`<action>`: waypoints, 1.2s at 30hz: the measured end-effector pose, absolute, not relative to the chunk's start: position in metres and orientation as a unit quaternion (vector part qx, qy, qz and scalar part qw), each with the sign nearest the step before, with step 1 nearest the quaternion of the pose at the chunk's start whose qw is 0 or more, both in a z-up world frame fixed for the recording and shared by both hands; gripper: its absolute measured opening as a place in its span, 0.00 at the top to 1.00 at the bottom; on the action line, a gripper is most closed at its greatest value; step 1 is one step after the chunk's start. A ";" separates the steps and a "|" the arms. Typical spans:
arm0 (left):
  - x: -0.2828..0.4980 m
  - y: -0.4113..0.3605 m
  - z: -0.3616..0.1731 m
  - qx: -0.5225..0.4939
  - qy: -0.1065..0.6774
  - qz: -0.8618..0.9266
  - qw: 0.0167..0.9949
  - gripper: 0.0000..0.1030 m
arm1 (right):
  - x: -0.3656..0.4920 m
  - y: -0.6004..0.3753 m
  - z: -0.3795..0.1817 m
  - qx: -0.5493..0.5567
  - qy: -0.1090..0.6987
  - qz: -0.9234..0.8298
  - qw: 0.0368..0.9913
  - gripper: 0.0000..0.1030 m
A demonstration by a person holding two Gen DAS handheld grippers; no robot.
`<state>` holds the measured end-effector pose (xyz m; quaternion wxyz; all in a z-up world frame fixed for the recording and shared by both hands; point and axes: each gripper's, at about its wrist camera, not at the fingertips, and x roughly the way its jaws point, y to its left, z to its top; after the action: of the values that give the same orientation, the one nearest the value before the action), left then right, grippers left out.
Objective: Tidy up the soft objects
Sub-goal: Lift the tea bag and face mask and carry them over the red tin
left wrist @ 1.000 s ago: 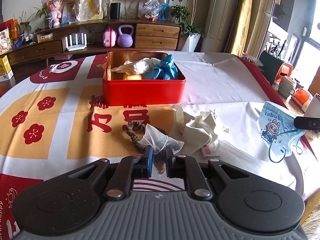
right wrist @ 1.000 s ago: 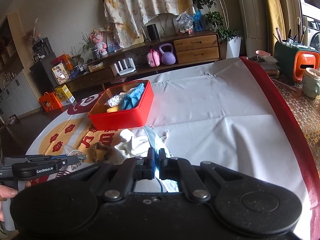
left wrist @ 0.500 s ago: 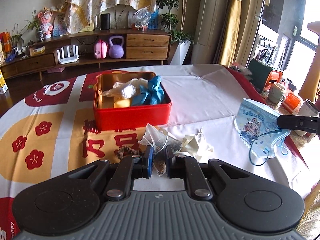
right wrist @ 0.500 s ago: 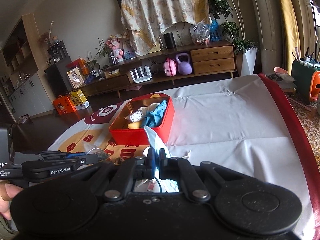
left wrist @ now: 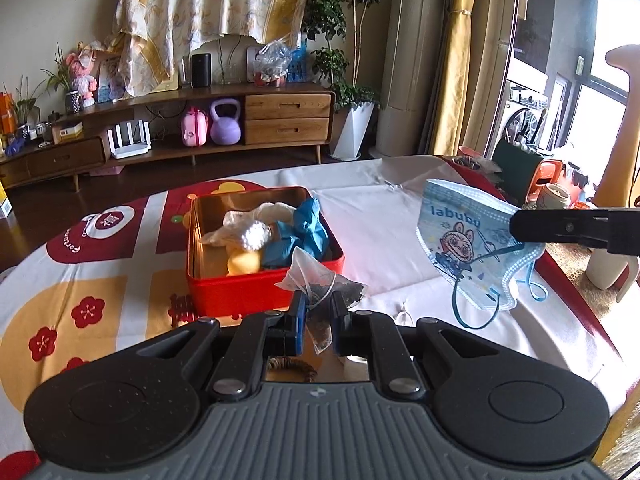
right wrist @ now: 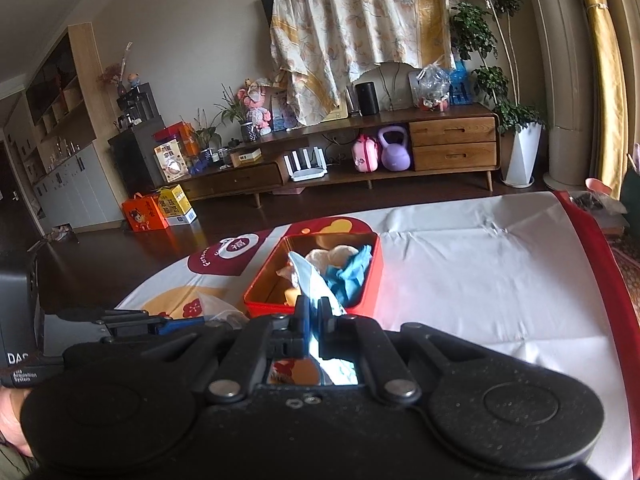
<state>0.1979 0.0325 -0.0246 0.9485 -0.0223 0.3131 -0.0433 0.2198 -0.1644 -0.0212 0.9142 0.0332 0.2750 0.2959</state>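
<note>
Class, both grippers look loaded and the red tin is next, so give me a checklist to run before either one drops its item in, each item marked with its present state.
1. Left gripper shut on the mesh tea bag: ok.
2. Right gripper shut on the face mask: ok.
3. Red tin open, no lid: ok.
4. Free room inside the tin beside the blue glove: ok.
5. Tea bag over the tin: not ok, short of its near wall.
6. Mask ear loops clear of the table: cannot tell.
</note>
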 end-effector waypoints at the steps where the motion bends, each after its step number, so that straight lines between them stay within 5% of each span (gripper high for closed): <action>1: 0.201 0.034 -0.024 -0.022 0.313 -0.043 0.949 0.88 | 0.223 -0.161 -0.020 0.033 0.275 0.298 0.914 0.97; 36: 0.332 0.095 -0.076 -0.005 0.370 -0.006 0.929 0.88 | 0.380 -0.057 -0.054 -0.009 0.297 0.297 0.907 0.97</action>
<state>0.3318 0.0948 -0.0762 0.9289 -0.0050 0.3702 -0.0058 0.3800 -0.0568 -0.0537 0.9074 -0.0086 0.2970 0.2974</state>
